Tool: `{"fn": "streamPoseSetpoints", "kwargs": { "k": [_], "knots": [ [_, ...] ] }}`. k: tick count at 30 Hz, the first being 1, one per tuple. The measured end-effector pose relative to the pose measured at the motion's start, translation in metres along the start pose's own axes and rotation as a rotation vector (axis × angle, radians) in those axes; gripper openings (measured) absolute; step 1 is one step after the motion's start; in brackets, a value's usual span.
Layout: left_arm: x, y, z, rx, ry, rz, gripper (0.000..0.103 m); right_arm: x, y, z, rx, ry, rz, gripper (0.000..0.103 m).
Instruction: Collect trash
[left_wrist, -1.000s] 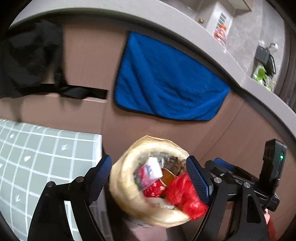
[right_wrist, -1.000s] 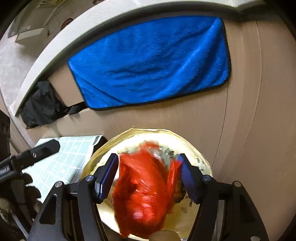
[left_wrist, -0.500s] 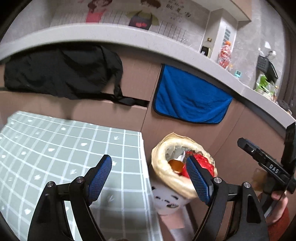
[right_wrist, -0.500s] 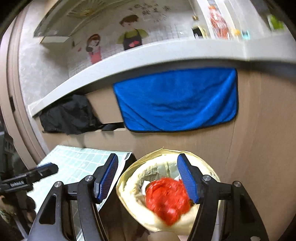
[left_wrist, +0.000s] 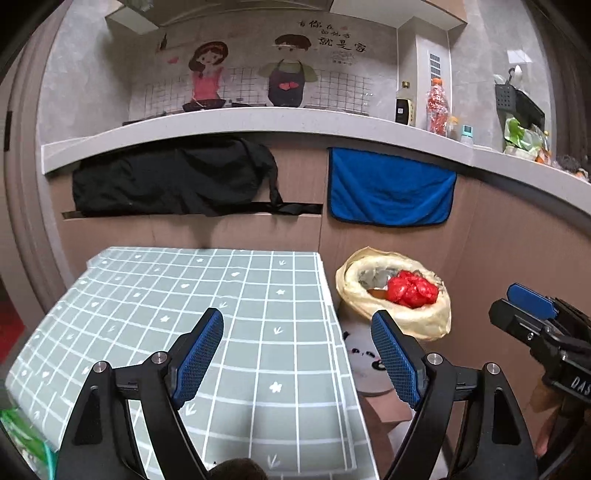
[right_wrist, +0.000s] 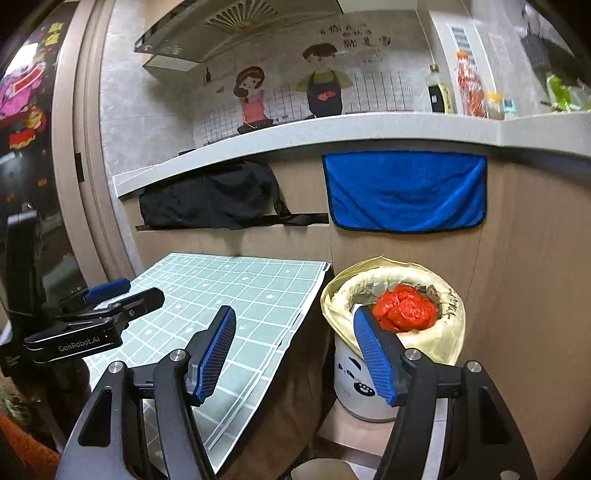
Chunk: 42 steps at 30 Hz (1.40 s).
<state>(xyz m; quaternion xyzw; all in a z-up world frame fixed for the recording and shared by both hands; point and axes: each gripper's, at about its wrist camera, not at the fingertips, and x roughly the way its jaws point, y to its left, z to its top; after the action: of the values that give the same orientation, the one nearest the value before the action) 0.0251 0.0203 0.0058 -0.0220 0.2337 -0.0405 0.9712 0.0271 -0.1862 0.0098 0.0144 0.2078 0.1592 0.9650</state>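
Note:
A white trash bin with a yellowish liner (left_wrist: 432, 321) (right_wrist: 448, 332) stands on the floor beside the table's right edge. A crumpled red plastic bag (left_wrist: 412, 290) (right_wrist: 404, 310) lies on top of the trash inside it. My left gripper (left_wrist: 297, 354) is open and empty above the table's right part. My right gripper (right_wrist: 295, 350) is open and empty, held back from the bin; it also shows at the right of the left wrist view (left_wrist: 532, 306). The left gripper shows at the left of the right wrist view (right_wrist: 110, 295).
The table carries a green checked cloth (left_wrist: 184, 295) (right_wrist: 236, 291). Behind stands a brown counter front with a blue towel (left_wrist: 389, 192) (right_wrist: 404, 192) and a black cloth (left_wrist: 173, 181). Bottles (left_wrist: 436, 105) stand on the counter top. A green item (left_wrist: 22, 439) lies at the table's near left.
Both grippers pulled back and up from the bin. The right gripper let go of the red bag, which now lies in the bin. The table has come into view.

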Motion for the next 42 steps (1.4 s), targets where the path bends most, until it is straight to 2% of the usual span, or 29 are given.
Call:
{"fn": "streamPoseSetpoints", "kwargs": {
  "k": [9,18,42],
  "knots": [
    [-0.032,0.007,-0.011,-0.017,-0.021,0.060,0.081,-0.006,0.018,-0.017,0.011,0.014,0.009,0.064],
    [-0.051,0.011,-0.012,-0.031,-0.065,0.074,0.081,-0.014,0.027,-0.017,0.000,-0.002,-0.006,0.064],
    [-0.058,0.010,-0.012,-0.027,-0.079,0.067,0.081,-0.020,0.031,-0.014,-0.011,-0.013,-0.010,0.064]
  ]
}}
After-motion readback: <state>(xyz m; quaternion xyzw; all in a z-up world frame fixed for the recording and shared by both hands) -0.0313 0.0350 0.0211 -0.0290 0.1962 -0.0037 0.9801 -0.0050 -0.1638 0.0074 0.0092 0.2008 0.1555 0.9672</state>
